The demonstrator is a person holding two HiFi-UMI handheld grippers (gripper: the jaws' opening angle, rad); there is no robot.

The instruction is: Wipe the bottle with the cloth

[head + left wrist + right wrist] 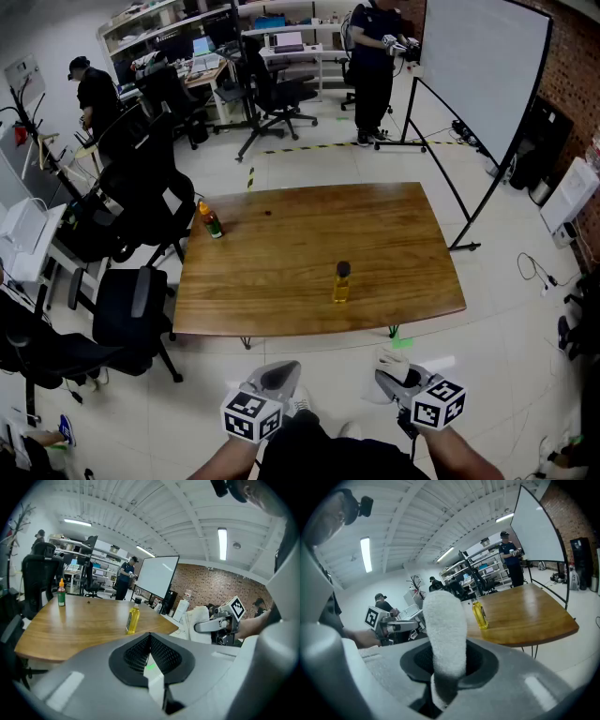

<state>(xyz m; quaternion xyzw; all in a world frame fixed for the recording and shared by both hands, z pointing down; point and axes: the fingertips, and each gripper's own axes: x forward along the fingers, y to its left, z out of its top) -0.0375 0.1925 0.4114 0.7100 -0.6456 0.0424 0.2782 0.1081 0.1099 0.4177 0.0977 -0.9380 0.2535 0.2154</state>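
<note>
A small bottle of yellow liquid with a black cap [341,282] [133,618] [479,614] stands upright near the front edge of the wooden table [281,272]. Both grippers hang below the table's front edge, well short of the bottle. My left gripper [278,377] [150,649] is shut with nothing between its jaws. My right gripper [392,380] [446,665] is shut on a folded white cloth [445,634] [394,364] [200,623], which sticks up from the jaws.
A second bottle with an orange top and green label [211,221] [61,594] stands at the table's left edge. Black office chairs [131,319] crowd the left side. A whiteboard on a stand [478,75] is at the right rear. People stand by the desks behind.
</note>
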